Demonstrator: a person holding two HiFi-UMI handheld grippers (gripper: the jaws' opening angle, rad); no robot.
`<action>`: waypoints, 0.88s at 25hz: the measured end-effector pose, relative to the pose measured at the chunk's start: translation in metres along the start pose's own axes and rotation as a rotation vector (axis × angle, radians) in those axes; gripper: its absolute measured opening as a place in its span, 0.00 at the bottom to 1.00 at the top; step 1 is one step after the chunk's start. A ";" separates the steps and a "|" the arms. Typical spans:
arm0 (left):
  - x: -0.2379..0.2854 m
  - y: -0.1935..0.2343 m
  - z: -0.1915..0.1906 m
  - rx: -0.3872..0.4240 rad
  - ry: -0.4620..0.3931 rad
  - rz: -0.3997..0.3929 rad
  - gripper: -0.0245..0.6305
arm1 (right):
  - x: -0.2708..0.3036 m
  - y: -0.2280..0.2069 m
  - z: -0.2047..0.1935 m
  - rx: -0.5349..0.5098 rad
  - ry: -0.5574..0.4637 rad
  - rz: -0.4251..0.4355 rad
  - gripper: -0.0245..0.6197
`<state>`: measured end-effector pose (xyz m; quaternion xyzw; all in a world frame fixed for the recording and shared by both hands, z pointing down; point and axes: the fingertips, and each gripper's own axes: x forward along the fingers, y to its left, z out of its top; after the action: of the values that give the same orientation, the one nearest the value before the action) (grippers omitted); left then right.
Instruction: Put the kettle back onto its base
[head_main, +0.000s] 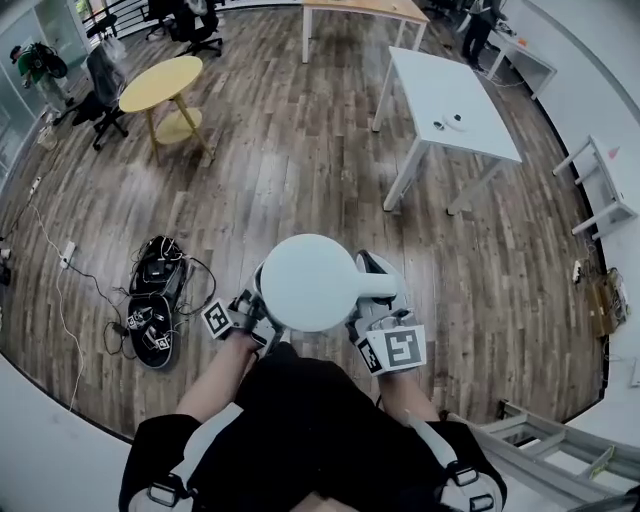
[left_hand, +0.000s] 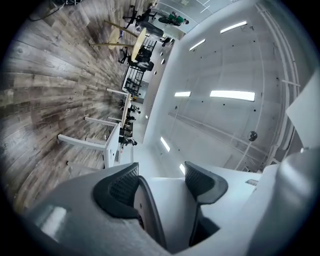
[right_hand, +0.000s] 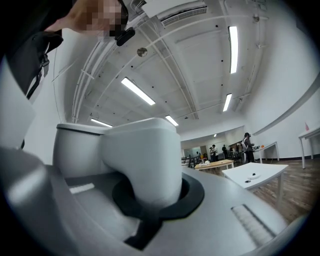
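Note:
I hold a white kettle (head_main: 305, 282) in the air over the wooden floor, close to my body. Its round lid faces up and its handle (head_main: 375, 288) points right. My right gripper (head_main: 372, 322) is shut on the handle (right_hand: 142, 160), which fills the space between the jaws in the right gripper view. My left gripper (head_main: 258, 315) sits at the kettle's left side, and its dark pads (left_hand: 117, 187) close on a white part of the kettle (left_hand: 170, 200). A small flat white disc (head_main: 455, 122), probably the base, lies on the white table (head_main: 478, 140) far ahead to the right.
A round yellow table (head_main: 160, 83) stands far left, with office chairs beyond it. Black gear and cables (head_main: 155, 310) lie on the floor at my left. A white rack (head_main: 600, 190) and a metal ladder (head_main: 560, 450) are at the right. People stand at distant tables.

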<state>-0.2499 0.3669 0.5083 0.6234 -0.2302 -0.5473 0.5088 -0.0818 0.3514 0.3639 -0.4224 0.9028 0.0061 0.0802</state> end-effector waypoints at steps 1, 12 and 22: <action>0.005 0.005 -0.001 -0.011 0.010 0.006 0.48 | 0.001 -0.005 -0.002 0.000 0.005 -0.016 0.05; 0.093 0.051 0.019 -0.108 0.127 -0.008 0.48 | 0.048 -0.061 -0.002 -0.066 0.019 -0.136 0.05; 0.154 0.076 0.066 -0.138 0.178 -0.031 0.48 | 0.113 -0.085 -0.011 -0.102 0.022 -0.164 0.05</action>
<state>-0.2441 0.1835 0.5149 0.6365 -0.1363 -0.5120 0.5605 -0.0896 0.2097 0.3623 -0.4985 0.8646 0.0406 0.0487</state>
